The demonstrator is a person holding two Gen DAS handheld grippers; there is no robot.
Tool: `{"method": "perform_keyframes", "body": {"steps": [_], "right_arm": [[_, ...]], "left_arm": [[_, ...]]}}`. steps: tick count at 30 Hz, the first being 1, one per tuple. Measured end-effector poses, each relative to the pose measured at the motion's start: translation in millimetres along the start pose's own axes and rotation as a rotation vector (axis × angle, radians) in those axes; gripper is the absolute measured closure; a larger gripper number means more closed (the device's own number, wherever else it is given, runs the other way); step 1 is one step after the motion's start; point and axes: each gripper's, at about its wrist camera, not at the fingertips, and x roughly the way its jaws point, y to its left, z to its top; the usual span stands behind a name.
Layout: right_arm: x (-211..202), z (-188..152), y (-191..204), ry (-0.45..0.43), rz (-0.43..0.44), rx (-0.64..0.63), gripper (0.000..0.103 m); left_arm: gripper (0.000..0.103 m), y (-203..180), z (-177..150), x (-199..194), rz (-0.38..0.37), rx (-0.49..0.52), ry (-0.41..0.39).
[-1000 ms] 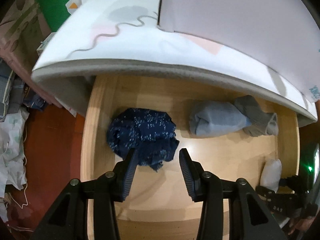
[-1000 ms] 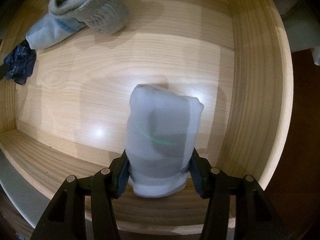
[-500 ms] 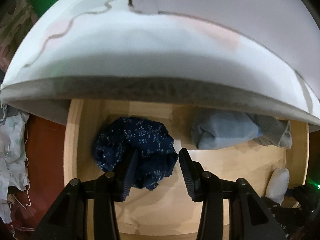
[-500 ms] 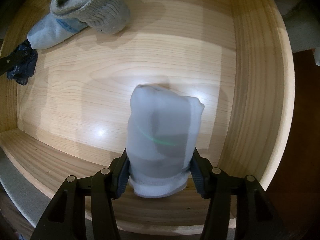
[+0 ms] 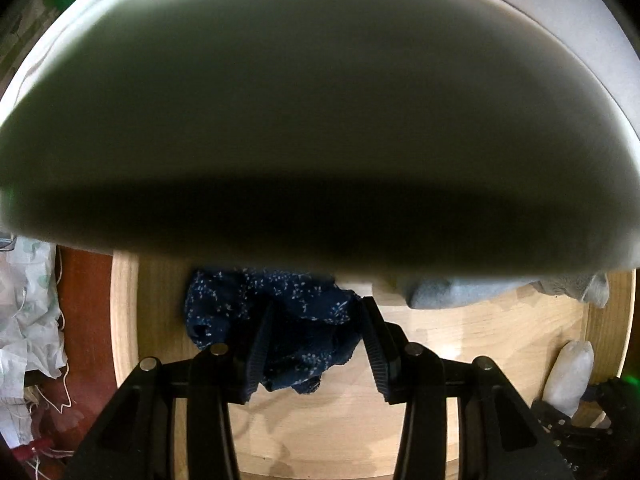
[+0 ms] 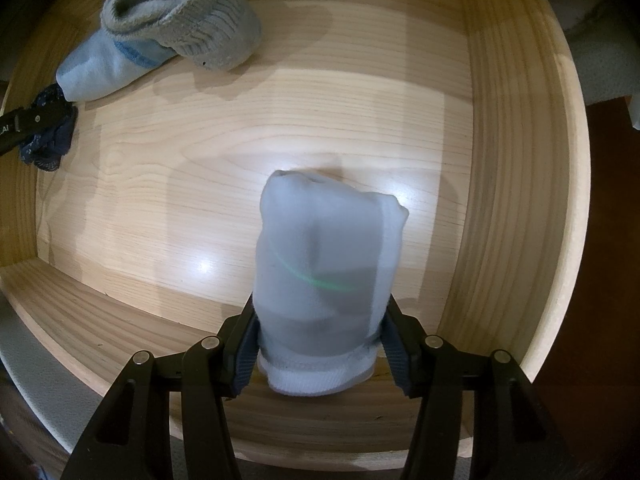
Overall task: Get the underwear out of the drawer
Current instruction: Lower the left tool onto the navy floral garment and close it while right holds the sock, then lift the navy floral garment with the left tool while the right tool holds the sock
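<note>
Left wrist view: crumpled white fabric [image 5: 28, 332] on a reddish floor [image 5: 86, 312] at far left, outside the wooden drawer [image 5: 124, 320]. Upper two thirds blocked by a pale, shadowed overhanging edge [image 5: 320, 120], blurred, too close to identify. Below it, navy speckled underwear [image 5: 304, 320] bunched on the drawer floor near the left wall. Left tool [image 5: 316, 344] spread fairly wide, one finger either side of the bunch; left finger pad [image 5: 260, 348] pressed into the fabric, right one at its edge. Not closed on it; cannot tell if fabric is actually pinched. Right of that, light blue-grey folded garment [image 5: 452, 292] partly under the overhang. Far right, white sock roll [image 5: 570, 376] upright by the right drawer wall, with the right tool's black frame under it.

Right wrist view: navy underwear [image 6: 52, 144] at far left edge with a black finger of the left tool across it. Light blue garment [image 6: 100, 68] next, touching a grey ribbed knit sock [image 6: 200, 28] at the back of the drawer. Centre: right tool [image 6: 320, 352] clamped on the white sock roll [image 6: 324, 272], both pads squeezing its lower end, roll standing up between the fingers, above the drawer floor near the front right corner. Drawer side wall [image 6: 520, 160] at right.
</note>
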Motion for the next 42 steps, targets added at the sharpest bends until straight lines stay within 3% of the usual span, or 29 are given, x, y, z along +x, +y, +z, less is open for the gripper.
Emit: {"method": "perform_keyframes", "body": {"steps": [6, 11, 16, 32, 41, 42], "right_arm": [[1.1, -0.2, 0.7, -0.001, 0.001, 0.001, 0.050], [-0.8, -0.3, 0.1, -0.002, 0.003, 0.005, 0.050], [-2.8, 0.0, 0.2, -0.004, 0.005, 0.010, 0.050], [-3.2, 1.9, 0.1, -0.008, -0.002, 0.011, 0.052], [-5.7, 4.2, 0.2, -0.011, -0.007, 0.011, 0.053], [-6.4, 4.5, 0.3, -0.011, -0.007, 0.010, 0.053]], "left_arm": [[0.059, -0.3, -2.0, 2.5, -0.001, 0.013, 0.018], [0.077, -5.3, -2.4, 5.2, 0.032, 0.037, 0.035], [0.083, 10.7, -1.4, 2.0, 0.020, 0.045, 0.076], [0.087, 27.1, -36.8, -4.2, -0.020, -0.009, 0.156], [0.088, 36.8, -55.8, -24.9, -0.039, -0.007, 0.118], [0.088, 24.4, -57.7, -32.8, -0.035, -0.004, 0.111]]}}
